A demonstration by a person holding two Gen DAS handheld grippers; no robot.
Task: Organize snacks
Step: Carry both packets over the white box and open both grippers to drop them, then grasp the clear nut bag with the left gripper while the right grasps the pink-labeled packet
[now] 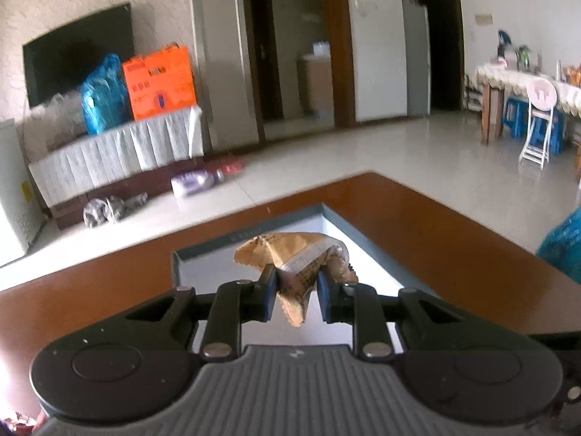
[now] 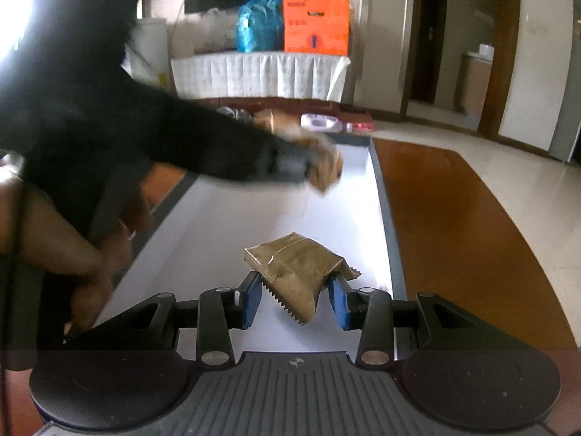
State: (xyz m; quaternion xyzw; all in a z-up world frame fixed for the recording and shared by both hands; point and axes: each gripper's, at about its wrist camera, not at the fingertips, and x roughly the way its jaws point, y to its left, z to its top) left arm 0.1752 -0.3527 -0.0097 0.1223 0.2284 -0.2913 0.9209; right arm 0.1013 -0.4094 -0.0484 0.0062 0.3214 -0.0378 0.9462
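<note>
Left gripper (image 1: 297,289): blue pads pinched on a tan snack packet (image 1: 299,261), held above the far corner of a white tray (image 1: 203,265) with grey rim. Right gripper (image 2: 295,299): pads clamped on a brown-gold snack packet (image 2: 296,267) with serrated ends, held over the same tray (image 2: 225,210). Tray sits on a brown wooden table (image 2: 454,218). Dark sleeve (image 2: 145,134) crosses the right view, blurred

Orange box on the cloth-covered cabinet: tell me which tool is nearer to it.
Left. In the right wrist view the left tool, holding a light brown snack packet, reaches farther along the tray toward the orange box; the right tool, gripping an olive-brown packet, sits behind.
</note>
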